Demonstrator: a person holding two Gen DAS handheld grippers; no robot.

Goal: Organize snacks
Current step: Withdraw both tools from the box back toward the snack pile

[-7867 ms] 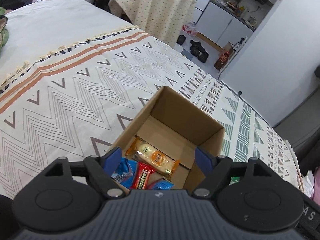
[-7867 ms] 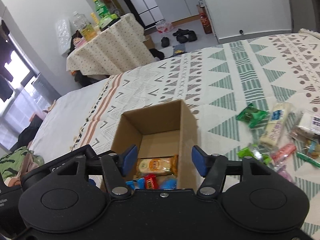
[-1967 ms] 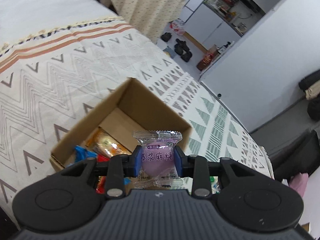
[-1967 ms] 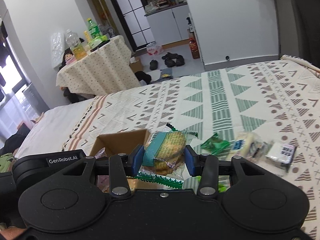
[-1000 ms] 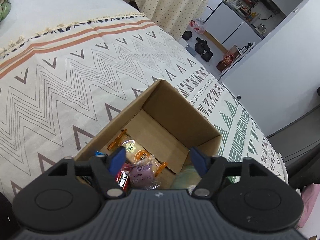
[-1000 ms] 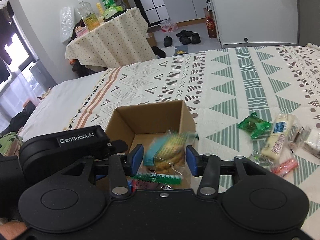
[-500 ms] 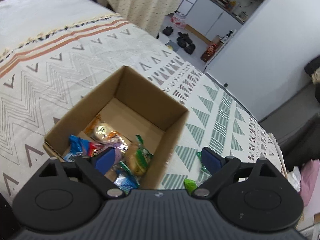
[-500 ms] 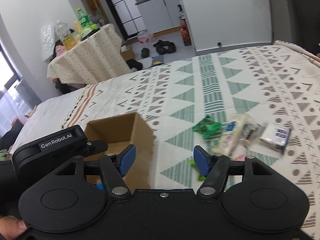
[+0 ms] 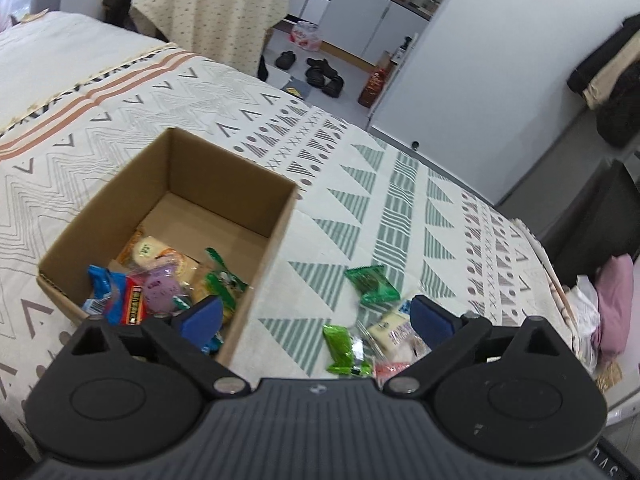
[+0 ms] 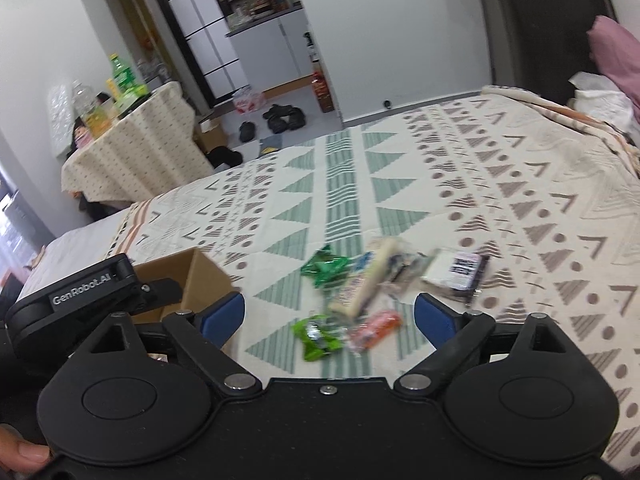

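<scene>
Left gripper (image 9: 314, 316): jaws spread wide, nothing between them; it hangs above the right wall of the cardboard box (image 9: 276, 236) and the bedspread beside it.
Right gripper (image 10: 330, 314): jaws also wide apart and empty; it hovers over the loose snacks to the right of the box.
Box: it stands on the patterned bedspread (image 9: 400, 200), top open.
Snacks in the box: I count about five. A blue packet (image 9: 100, 288), a red one (image 9: 134, 308), a purple one (image 9: 160, 288), a pale round cake in orange wrap (image 9: 150, 250) and a green-edged biscuit pack (image 9: 218, 280). They overlap, so more may be hidden below.
Snacks right of the box: about six. A dark green packet (image 10: 324, 266), a bright green packet (image 10: 318, 336), a long cream bar (image 10: 370, 284), an orange-red candy (image 10: 376, 330), a white pack with a dark label (image 10: 460, 270), and something clear under the bar that is too blurred to name.
Risk, thin wrappers: the packets lie close and partly overlap, so the fingers may take two at once or pinch only a foil edge, and the piece could slip out on the way to the box.
Risk, soft bed: pressing down could push a packet into the cloth or catch the cloth itself.
Risk, box wall: a low approach could knock the light box sideways.
</scene>
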